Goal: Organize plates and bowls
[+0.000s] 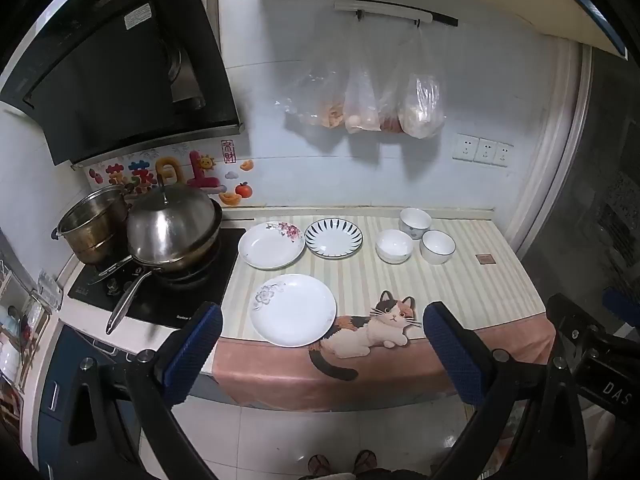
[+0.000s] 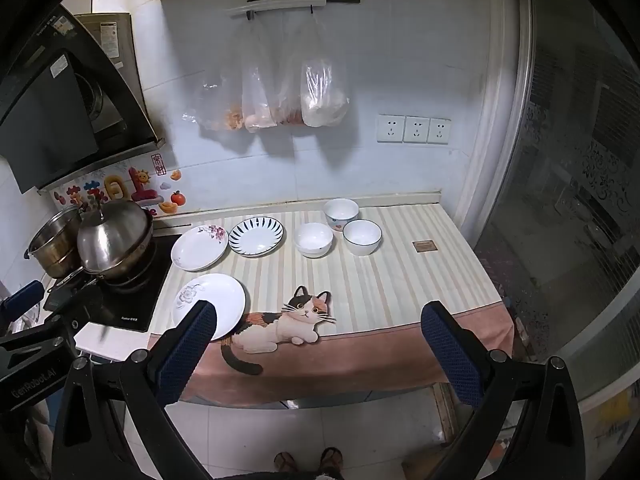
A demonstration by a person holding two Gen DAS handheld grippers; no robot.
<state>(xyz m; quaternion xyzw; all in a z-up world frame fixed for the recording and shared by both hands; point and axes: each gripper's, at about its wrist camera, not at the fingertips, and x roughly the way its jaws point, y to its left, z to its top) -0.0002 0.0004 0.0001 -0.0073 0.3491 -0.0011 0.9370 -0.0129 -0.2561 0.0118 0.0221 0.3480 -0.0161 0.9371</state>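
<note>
Counter covered by striped cat cloth [image 1: 400, 280]. Stove [image 1: 160, 292] at left, lidded pan [image 1: 172, 232] and pot [image 1: 92, 224] set on it. Three plates on cloth: front plate [image 1: 293, 309] near edge, floral plate [image 1: 271, 245] and striped plate [image 1: 333, 238] side by side behind. Three bowls [image 1: 394, 245] clustered at right, near the wall. Left gripper [image 1: 320, 352] and right gripper [image 2: 318, 350] held before the counter edge, fingers spread wide, nothing grasped.
</note>
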